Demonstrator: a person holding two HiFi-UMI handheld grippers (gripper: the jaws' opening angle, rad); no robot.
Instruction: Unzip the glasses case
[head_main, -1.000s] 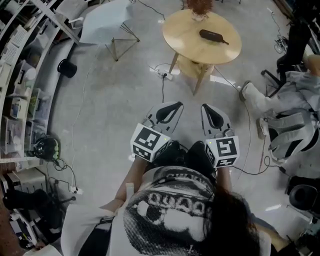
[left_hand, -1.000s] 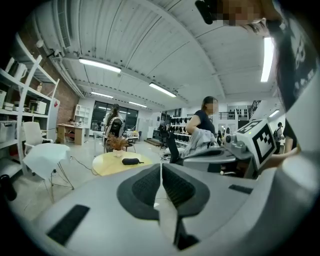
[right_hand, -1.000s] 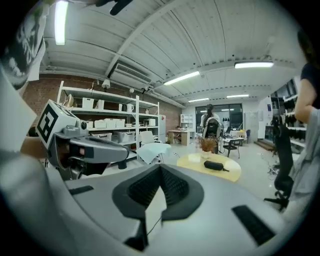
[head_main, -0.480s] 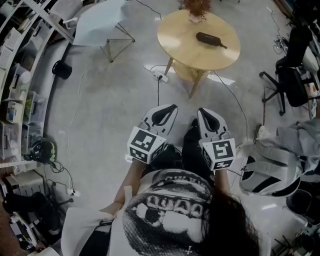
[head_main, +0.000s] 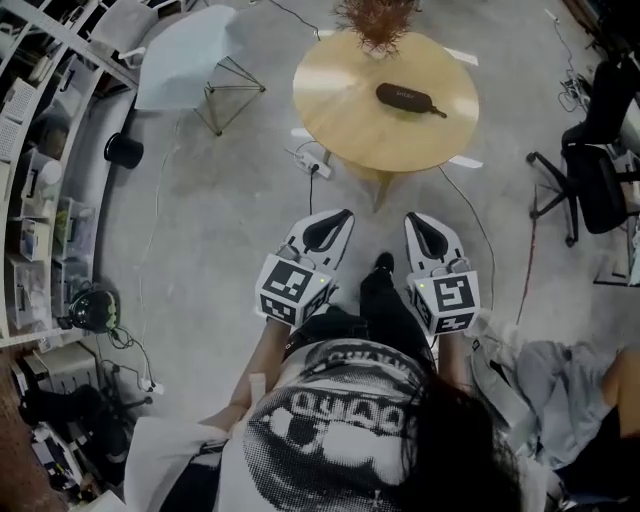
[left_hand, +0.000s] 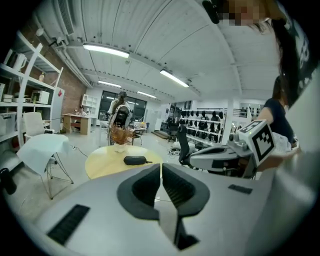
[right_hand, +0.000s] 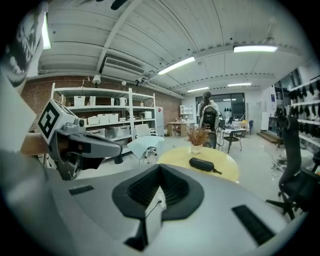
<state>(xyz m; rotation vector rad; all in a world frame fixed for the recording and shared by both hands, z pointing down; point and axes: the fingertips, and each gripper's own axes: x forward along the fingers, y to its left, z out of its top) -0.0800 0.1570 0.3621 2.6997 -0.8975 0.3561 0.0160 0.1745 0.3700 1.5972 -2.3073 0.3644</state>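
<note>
Black glasses case (head_main: 407, 99) lies well beyond clenched left tongs (head_main: 342, 216) and right tongs (head_main: 413, 220).

Glasses case (head_main: 405, 98): dark, approx. black, oblong w/ rounded ends, hard-shell look. Lies flat on the round light-wood table (head_main: 345, 115), just right of the top's centre in the head view. Long axis slants a little, so the left end is slightly farther from the person than the right end. A thin cord (head_main: 441, 113) or pull tab trails off the right end onto the wood. Looks closed all round; the zip itself is too small to make out. It sits near the dried plant (head_main: 372, 22) at the table's far edge but apart from it. In the left gripper view the case (left_hand: 135, 160) shows low & level, tail to the right. The right gripper view shows the case (right_hand: 201, 164) the same way.
</note>
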